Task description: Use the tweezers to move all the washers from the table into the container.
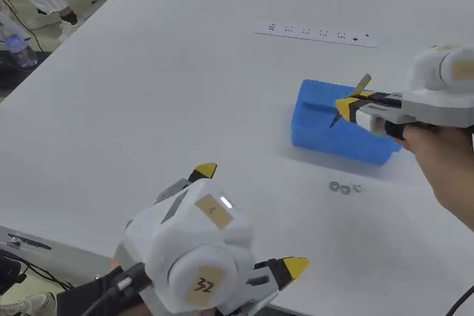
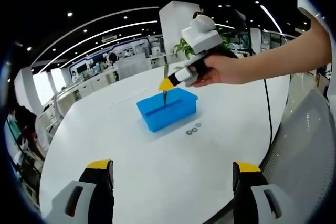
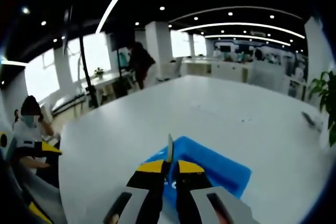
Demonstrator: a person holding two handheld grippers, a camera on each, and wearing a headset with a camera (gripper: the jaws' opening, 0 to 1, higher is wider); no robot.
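Note:
A blue container (image 1: 348,142) (image 2: 167,109) (image 3: 212,170) sits on the white table (image 1: 163,94). My right gripper (image 1: 345,106) (image 2: 168,83) (image 3: 169,167) hovers over it, shut on the tweezers (image 1: 361,84) (image 2: 165,97) (image 3: 169,149), whose tips point down into the container. Whether the tips carry a washer I cannot tell. Three small washers (image 1: 345,187) (image 2: 192,129) lie in a row on the table just in front of the container. My left gripper (image 1: 250,218) (image 2: 173,166) stays near the table's front edge, open and empty.
A white power strip (image 1: 317,33) lies at the far side of the table. A plastic bottle (image 1: 18,46) and a person in white stand beyond the table's left edge. An office chair (image 2: 310,145) is beside the table.

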